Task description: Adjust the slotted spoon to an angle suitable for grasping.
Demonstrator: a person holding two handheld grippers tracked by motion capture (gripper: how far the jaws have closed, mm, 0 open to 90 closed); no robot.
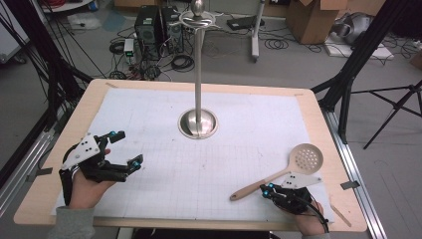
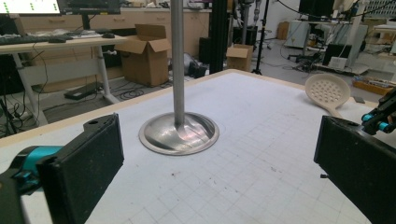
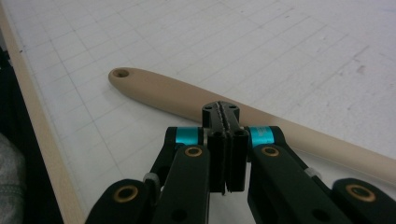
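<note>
1. The right hand-held gripper [image 1: 269,188] is hovering at the spoon's [image 1: 286,170] handle with its jaws pressed together on nothing, their tips just above the handle's middle, as the right gripper view shows.
2. To grasp well, I judge the jaws need spreading first, then lowering astride the handle, square across it, before squeezing.
3. The spoon is lying flat on the bench [image 1: 149,199], its perforated round bowl beyond the right hand-held gripper, its handle end with a small hanging hole running off to that gripper's left.
4. The left hand-held gripper [image 1: 127,148] is resting with jaws wide apart, empty, facing the stand [image 2: 179,130].
5. The spoon is looking smooth, matte and beige, likely plastic or wood; a firm grip should not slip much.
6. The stand is polished metal: a domed round base, a slim upright pole.
7. The bench top is a white gridded mat with a pale wooden rim.
</note>
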